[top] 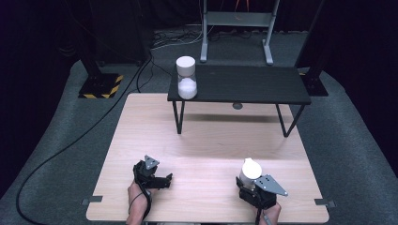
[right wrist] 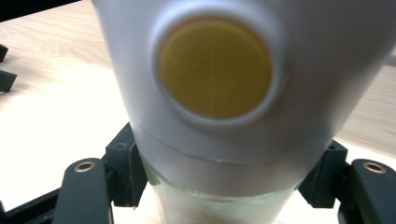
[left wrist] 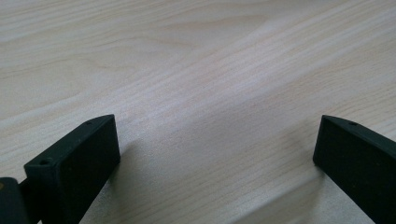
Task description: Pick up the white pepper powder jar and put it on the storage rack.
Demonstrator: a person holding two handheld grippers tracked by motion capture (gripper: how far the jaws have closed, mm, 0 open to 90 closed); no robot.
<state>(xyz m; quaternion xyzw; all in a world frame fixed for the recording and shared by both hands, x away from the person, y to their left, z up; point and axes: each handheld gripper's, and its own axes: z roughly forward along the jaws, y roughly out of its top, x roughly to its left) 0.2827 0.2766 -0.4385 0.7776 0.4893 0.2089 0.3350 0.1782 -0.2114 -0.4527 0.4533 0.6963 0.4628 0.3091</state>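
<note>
My right claw (top: 250,179), near the desk's (top: 202,140) front right corner, pinches a white bottle (top: 249,171) just below its cap; my left claw (top: 162,179) rests spread and empty near the front left. A steady squeeze should keep the bottle upright during lifting.

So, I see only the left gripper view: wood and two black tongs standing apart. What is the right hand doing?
Observer: The right tongs are shut on a white container near the table's front edge.
Operator: Is the container standing or lying?
Observer: It leans toward the far side in the high view; the right gripper view shows a round yellow disc on its white end.
Operator: Is there another container?
Observer: Yes, a similar white container stands upright on the left end of a small black shelf at the far side of the wooden table.
</note>
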